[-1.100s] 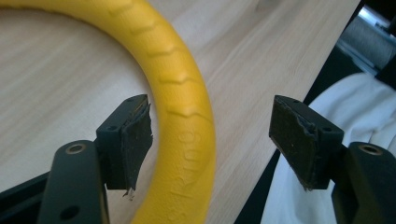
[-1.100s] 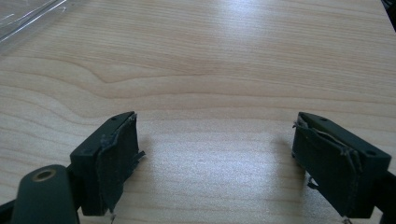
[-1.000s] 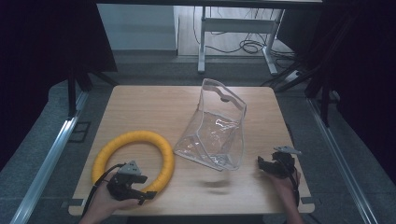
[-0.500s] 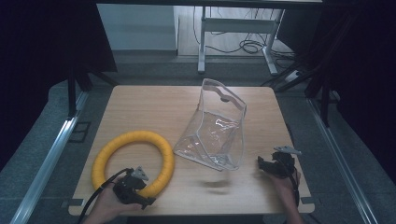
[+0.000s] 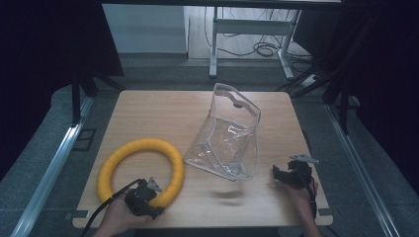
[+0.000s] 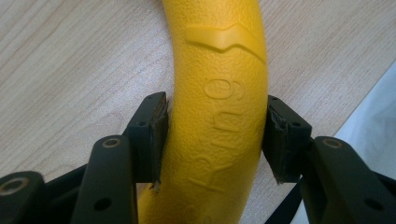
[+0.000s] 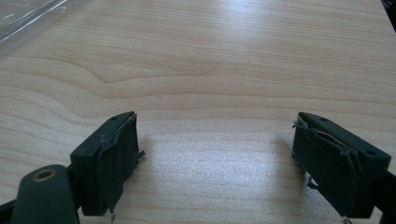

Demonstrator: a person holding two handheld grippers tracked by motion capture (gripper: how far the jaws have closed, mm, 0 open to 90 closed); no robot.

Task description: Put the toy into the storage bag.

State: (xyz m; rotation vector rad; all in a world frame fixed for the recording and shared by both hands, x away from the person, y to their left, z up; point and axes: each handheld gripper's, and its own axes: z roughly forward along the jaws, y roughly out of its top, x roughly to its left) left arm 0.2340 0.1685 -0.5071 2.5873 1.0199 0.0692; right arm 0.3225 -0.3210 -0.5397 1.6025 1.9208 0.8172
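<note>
My left hand-held gripper sits at about 7 o'clock on the desk, and I see its jaws straddling the yellow ring, one pad on each side of the tube. In the left gripper view the ring runs straight up between the pads; the left pad touches the rubber, the right one is touching or just beside it, and I cannot tell whether the grip has fully clenched. The ring lies flat on the wood at 8 o'clock, its right edge just beside the clear bag, which stands near the middle of the desk with its mouth tilted toward 12 o'clock. My right hand-held gripper is at 4 o'clock, near the bag's lower corner but apart from it. Its jaws are spread wide and released, with bare desk between them in the right gripper view.
</note>
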